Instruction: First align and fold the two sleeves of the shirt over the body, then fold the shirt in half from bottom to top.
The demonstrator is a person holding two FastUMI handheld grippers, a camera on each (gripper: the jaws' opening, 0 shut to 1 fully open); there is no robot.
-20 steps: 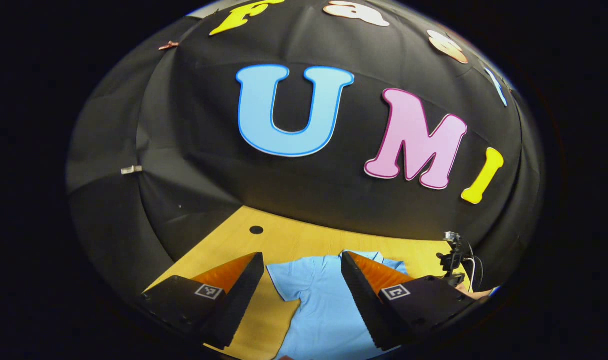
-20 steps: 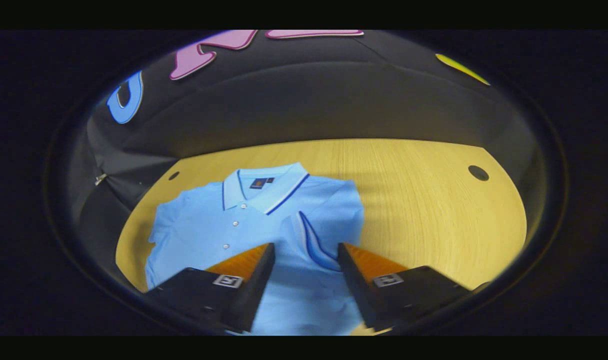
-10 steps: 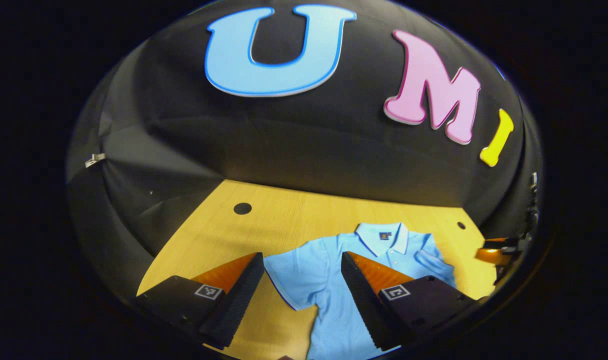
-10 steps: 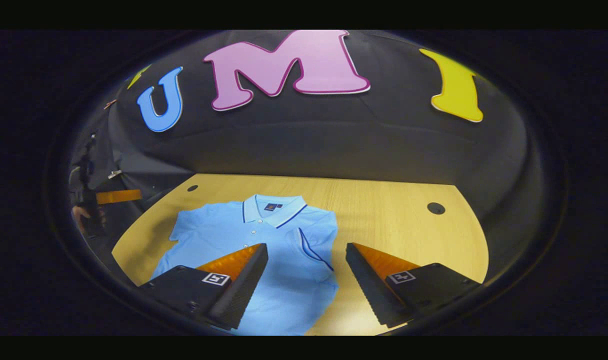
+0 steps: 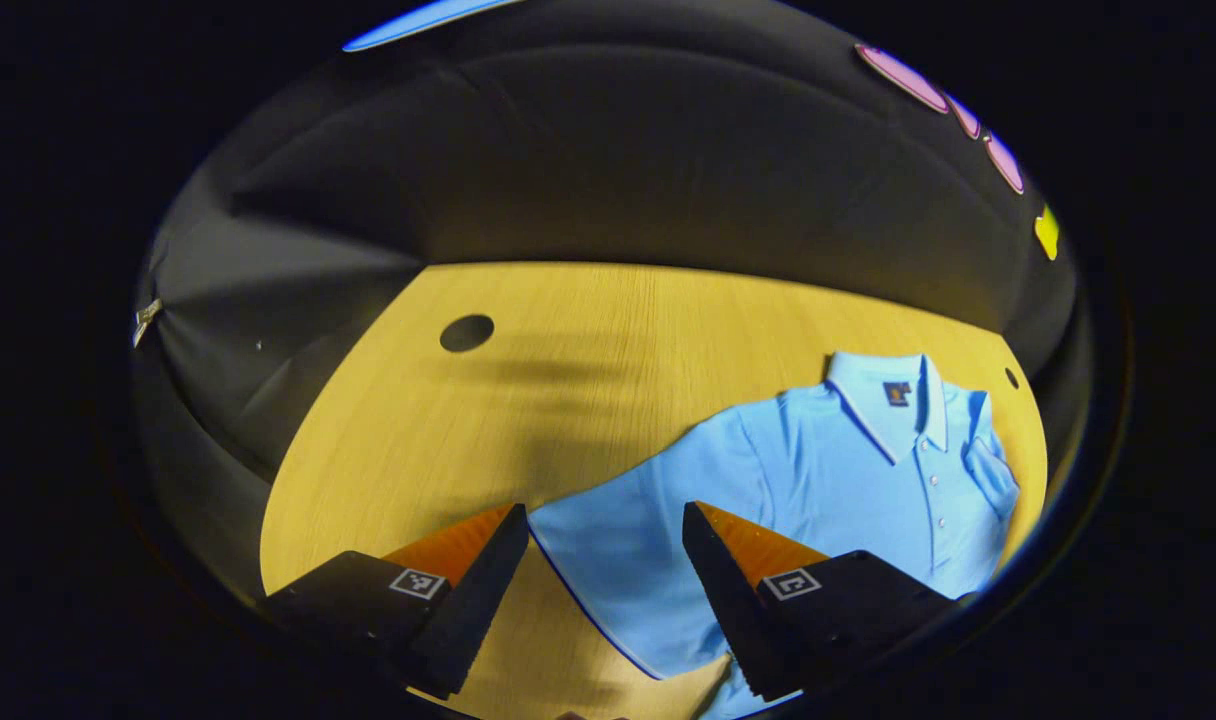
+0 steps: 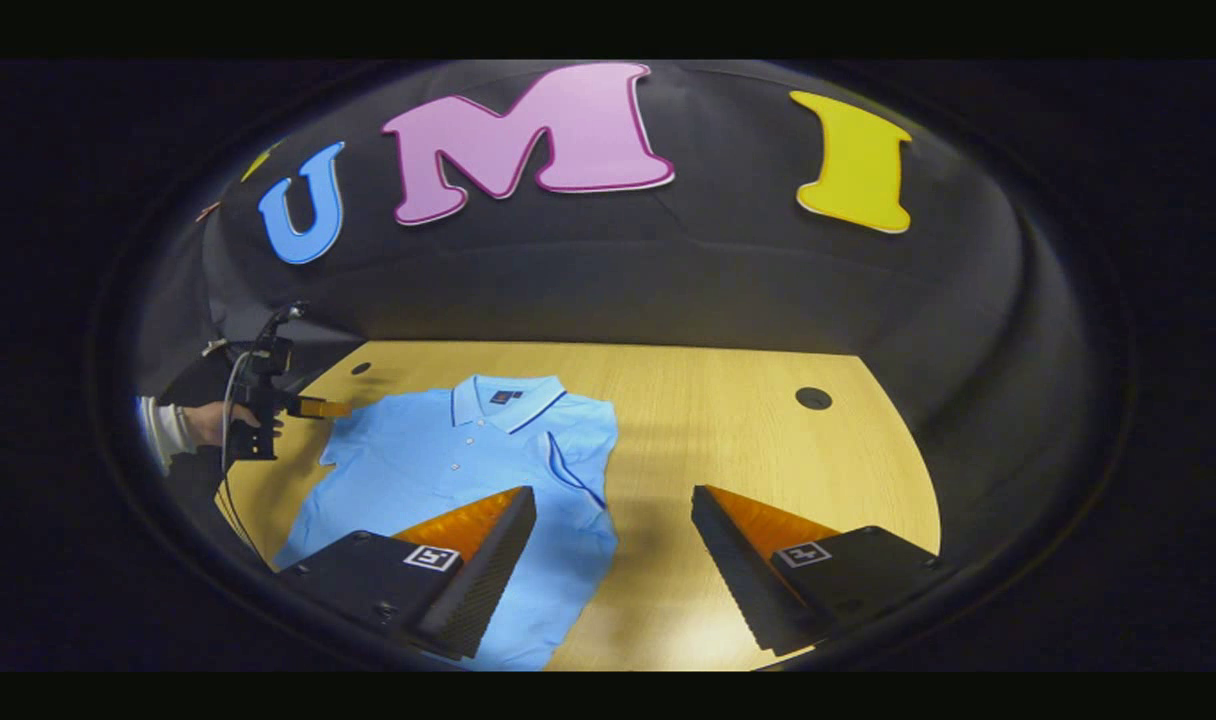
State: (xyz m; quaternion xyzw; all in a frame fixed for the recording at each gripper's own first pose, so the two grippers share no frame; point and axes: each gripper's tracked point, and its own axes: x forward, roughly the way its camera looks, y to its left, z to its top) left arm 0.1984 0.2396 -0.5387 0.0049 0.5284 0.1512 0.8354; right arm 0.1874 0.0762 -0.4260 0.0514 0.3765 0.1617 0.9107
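A light blue polo shirt [image 5: 848,480] lies face up on the wooden table [image 5: 528,400], collar [image 5: 888,395] toward the wall. One sleeve [image 6: 568,470] lies folded over the body. The other sleeve [image 5: 608,540] is spread flat on the wood. My left gripper [image 5: 603,515] hovers open just above that spread sleeve, the cuff edge between its fingers. In the right gripper view the left gripper [image 6: 330,408], held by a hand [image 6: 203,425], sits at the shirt's shoulder. My right gripper [image 6: 613,492] is open and holds nothing, above the shirt's folded side edge.
Round cable holes [image 5: 466,332] [image 6: 813,398] mark the table's far corners. The black cloth wall [image 6: 668,280] closes the back and sides. Bare wood [image 6: 768,460] stretches beside the shirt on the right gripper's side.
My left gripper has tipped down and moved in over the spread sleeve. My right gripper has drawn back from the folded sleeve, which stays on the body.
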